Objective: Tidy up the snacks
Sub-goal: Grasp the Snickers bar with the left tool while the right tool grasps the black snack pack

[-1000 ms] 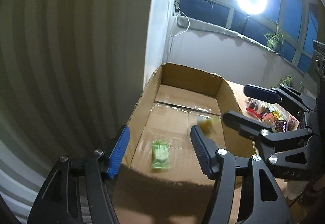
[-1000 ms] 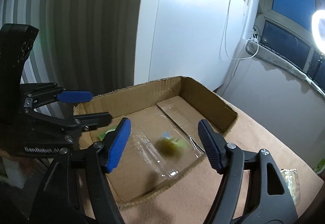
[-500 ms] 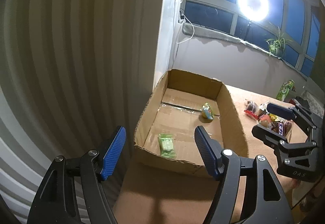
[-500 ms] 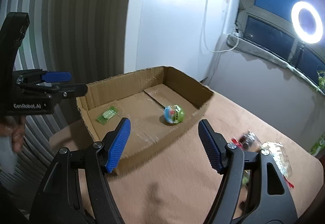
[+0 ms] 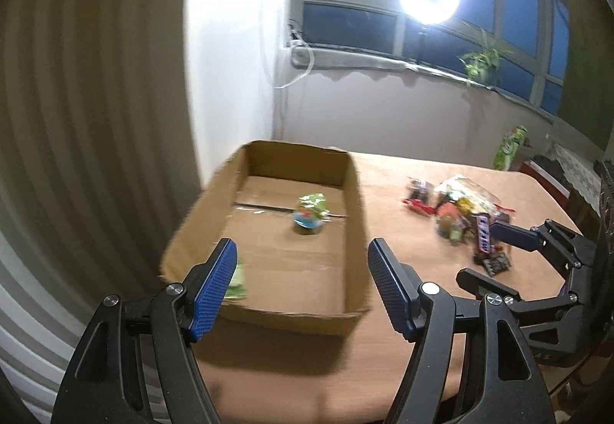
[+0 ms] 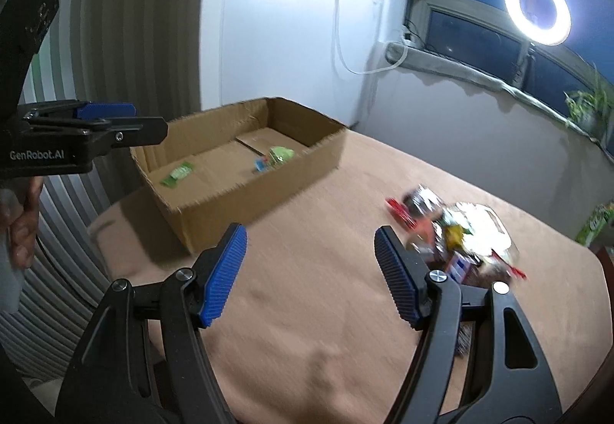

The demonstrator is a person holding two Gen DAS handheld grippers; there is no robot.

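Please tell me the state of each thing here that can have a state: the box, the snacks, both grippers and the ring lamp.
cardboard box: open on top, upright on the table, two snacks inside.
green flat packet: lying in the box.
round green-blue snack: resting in the box.
snack pile: loose on the table, outside the box.
left gripper: open, empty.
right gripper: open, empty.
ring lamp: lit.

Two wrist cams, both tilted down over the table (image 6: 326, 308)

Left looks into the box (image 5: 353, 232) from its near end; right sits farther back toward the snacks (image 6: 460, 232). Both catch box and snacks.
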